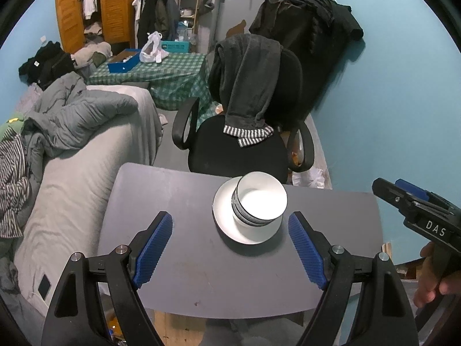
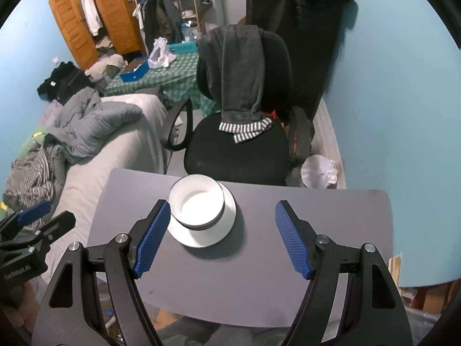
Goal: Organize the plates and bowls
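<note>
Bowls (image 1: pixel 259 199) sit nested on the plate (image 1: pixel 227 222), one stack toward the worktop's (image 1: pixel 161 196) far edge, so sorting looks abt done. Nearest, left tongs (image 1: pixel 230 248) and right tongs (image 2: pixel 220 235) both gape wide w/ nothing held, hovering short of the stack. Beyond: office chair (image 1: pixel 239 147), towel draped over its back.

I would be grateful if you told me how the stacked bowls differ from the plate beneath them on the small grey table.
The bowls are deep with upright sides; the plate is flat and shallow. The bowls are several, nested into one stack with dark rim lines showing; the plate looks like a single piece. The bowls rest on the plate, while the plate sits directly on the table, and its rim reaches out past the stack. Both are white and round, and neither gripper touches them.
</note>
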{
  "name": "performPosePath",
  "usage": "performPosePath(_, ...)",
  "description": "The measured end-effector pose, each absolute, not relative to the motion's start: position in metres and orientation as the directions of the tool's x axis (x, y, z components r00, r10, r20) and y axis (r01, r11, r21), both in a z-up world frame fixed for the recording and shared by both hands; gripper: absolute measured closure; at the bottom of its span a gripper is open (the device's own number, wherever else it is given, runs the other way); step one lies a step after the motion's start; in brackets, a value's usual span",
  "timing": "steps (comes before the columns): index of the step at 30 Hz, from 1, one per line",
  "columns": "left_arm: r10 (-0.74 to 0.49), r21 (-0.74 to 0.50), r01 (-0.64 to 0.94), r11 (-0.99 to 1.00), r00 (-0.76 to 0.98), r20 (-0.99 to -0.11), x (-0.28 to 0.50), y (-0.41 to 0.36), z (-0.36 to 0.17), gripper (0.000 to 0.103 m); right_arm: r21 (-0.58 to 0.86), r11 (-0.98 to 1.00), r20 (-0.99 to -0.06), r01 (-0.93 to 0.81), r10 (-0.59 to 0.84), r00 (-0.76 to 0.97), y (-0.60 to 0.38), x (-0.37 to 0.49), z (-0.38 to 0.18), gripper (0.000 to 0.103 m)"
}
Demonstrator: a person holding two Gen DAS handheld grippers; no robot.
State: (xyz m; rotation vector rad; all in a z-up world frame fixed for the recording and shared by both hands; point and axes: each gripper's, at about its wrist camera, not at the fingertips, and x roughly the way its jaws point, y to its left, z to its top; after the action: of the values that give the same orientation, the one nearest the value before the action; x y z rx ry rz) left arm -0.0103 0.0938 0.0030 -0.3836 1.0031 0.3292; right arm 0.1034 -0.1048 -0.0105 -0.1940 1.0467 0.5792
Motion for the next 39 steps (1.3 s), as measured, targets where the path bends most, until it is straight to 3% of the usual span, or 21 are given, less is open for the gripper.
performPosePath(39, 0.078, -0.171, -0.430, 0.887, 0.505, -0.860, -0.0170, 0.0911, 0.0008, 0.019, 0.096, 0.847, -0.855, -0.523, 0.339, 0.392, -0.1130, 0.0960, -0.0029, 0.029)
